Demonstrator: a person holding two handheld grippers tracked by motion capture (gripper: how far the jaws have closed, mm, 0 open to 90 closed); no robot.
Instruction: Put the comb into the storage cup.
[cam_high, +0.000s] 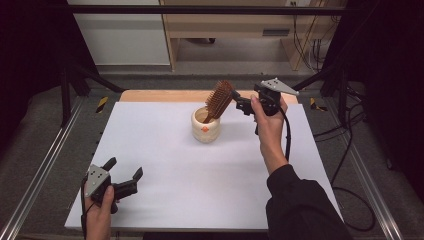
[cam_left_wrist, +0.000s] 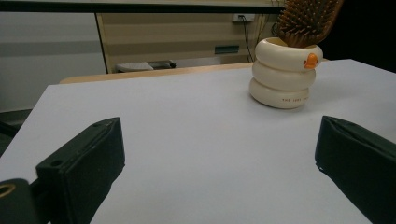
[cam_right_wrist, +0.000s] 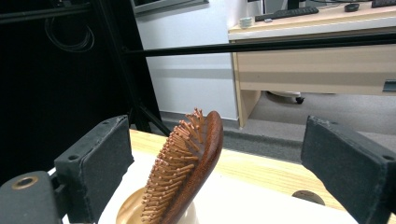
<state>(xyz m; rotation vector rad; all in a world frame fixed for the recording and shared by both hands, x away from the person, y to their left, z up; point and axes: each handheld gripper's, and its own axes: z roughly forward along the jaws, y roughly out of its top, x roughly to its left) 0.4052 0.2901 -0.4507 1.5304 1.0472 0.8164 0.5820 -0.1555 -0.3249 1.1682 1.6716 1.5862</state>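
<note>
A cream ringed cup (cam_high: 206, 126) with an orange duck mark stands on the white tabletop (cam_high: 200, 175), toward the back middle. A wooden hairbrush (cam_high: 219, 100) leans in it handle-down, with its bristled head sticking up to the right. My right gripper (cam_high: 239, 101) hovers just right of the brush head, open. In the right gripper view the brush (cam_right_wrist: 187, 172) stands between the wide-apart jaws, touching neither, above the cup's rim (cam_right_wrist: 128, 212). My left gripper (cam_high: 125, 168) rests open and holds nothing at the front left, facing the cup (cam_left_wrist: 285, 74) and brush (cam_left_wrist: 306, 21).
The white board lies on a wooden table (cam_high: 165, 96) whose edge shows at the back. Metal rails (cam_high: 37, 175) run along both sides. Black frame bars (cam_high: 200, 9) and a desk stand beyond.
</note>
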